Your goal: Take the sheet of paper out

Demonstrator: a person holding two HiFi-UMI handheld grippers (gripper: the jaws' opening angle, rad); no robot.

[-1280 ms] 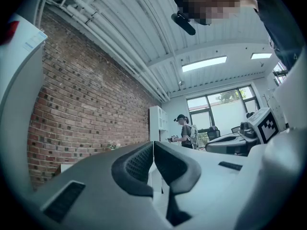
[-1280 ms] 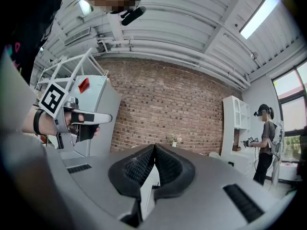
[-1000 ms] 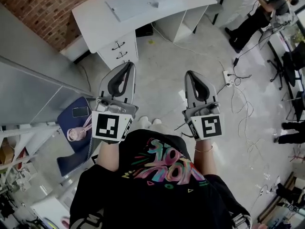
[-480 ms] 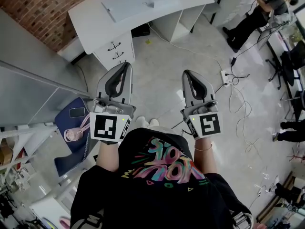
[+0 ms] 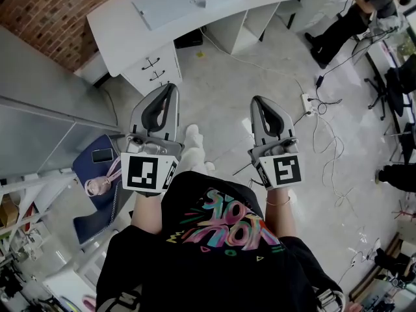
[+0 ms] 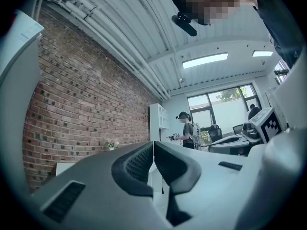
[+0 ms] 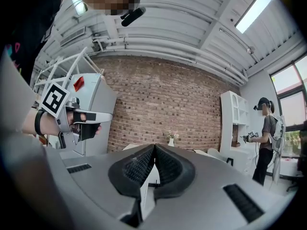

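Note:
My left gripper (image 5: 171, 88) and right gripper (image 5: 258, 100) are held side by side at waist height, both pointing level toward a white desk (image 5: 123, 28). A flat pale sheet-like thing (image 5: 166, 5) lies on the desk top; I cannot tell whether it is the paper. In the left gripper view the left gripper (image 6: 153, 146) has its ribbed pads pressed together with nothing between them. The right gripper (image 7: 154, 148) is likewise shut and empty in the right gripper view. Both are well short of the desk.
White drawers (image 5: 153, 64) sit under the desk's left end, against a brick wall (image 5: 58, 12). A grey cabinet (image 5: 39, 116) and a blue seat with pink headphones (image 5: 97, 181) stand at left. A power strip and cables (image 5: 311, 104) lie at right; another person (image 5: 351, 15) stands far right.
Both grippers have moved forward toward the desk, which now sits lower and nearer in the head view. A white shoe has stepped forward between the grippers. Jaws stay shut.

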